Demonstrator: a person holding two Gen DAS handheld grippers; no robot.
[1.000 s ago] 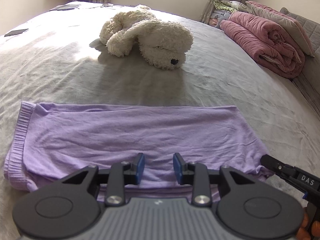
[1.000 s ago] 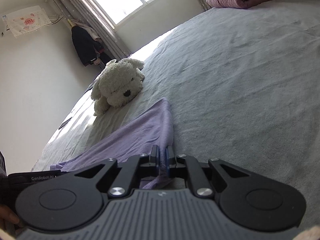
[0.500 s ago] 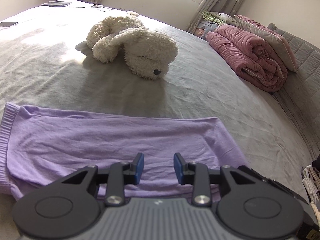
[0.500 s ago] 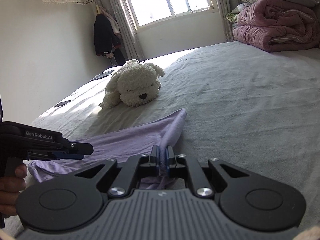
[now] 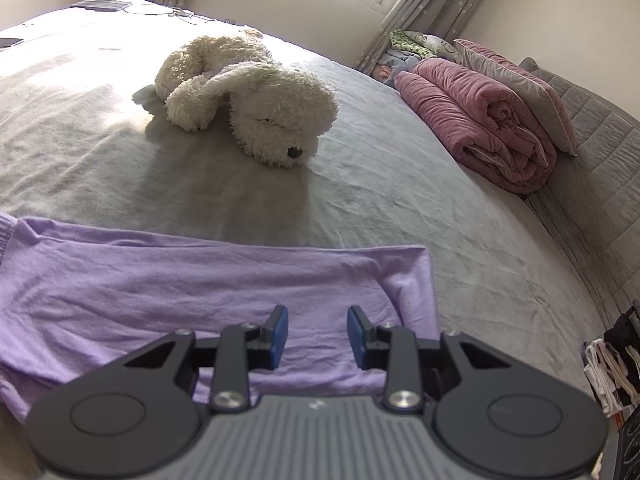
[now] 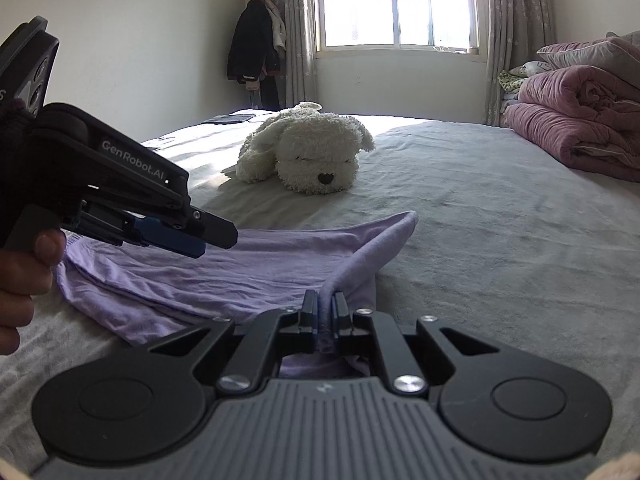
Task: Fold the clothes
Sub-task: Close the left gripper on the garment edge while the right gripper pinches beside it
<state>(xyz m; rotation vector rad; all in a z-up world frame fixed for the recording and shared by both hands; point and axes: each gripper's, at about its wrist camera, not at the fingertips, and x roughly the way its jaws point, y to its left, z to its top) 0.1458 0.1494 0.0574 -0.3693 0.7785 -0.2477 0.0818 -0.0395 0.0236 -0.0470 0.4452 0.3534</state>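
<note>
On the bed: a lilac garment [image 5: 192, 296] lies spread across the near part of the grey bed [image 5: 420, 208], well short of the plush dog [image 5: 256, 108] and far from the rolled pink quilt [image 5: 488, 120] by the headboard.
Garment shape: a long flat band, ribbed hem at the left end — it looks doubled over lengthwise already, though the layers cannot be counted for sure.
Right gripper [image 6: 327, 316]: fingers clenched on a bunched corner of the cloth at its right end; the fabric rises from the bed in a taut ridge into the fingers.
Left gripper [image 5: 317, 336]: fingers parted with nothing between them, hovering just above the middle of the near edge; from the right wrist camera it hangs in the air over the cloth, apart from it.
Hand [image 6: 20, 276]: a person's hand grips the left tool's handle.
Done so far: by my reading, the first lengthwise fold and flattening.
Left to do: the lifted right end probably has to be carried over toward the hem — then pressed flat, perhaps folded once more.
Risk: one pinched corner may drag the layers askew.
</note>
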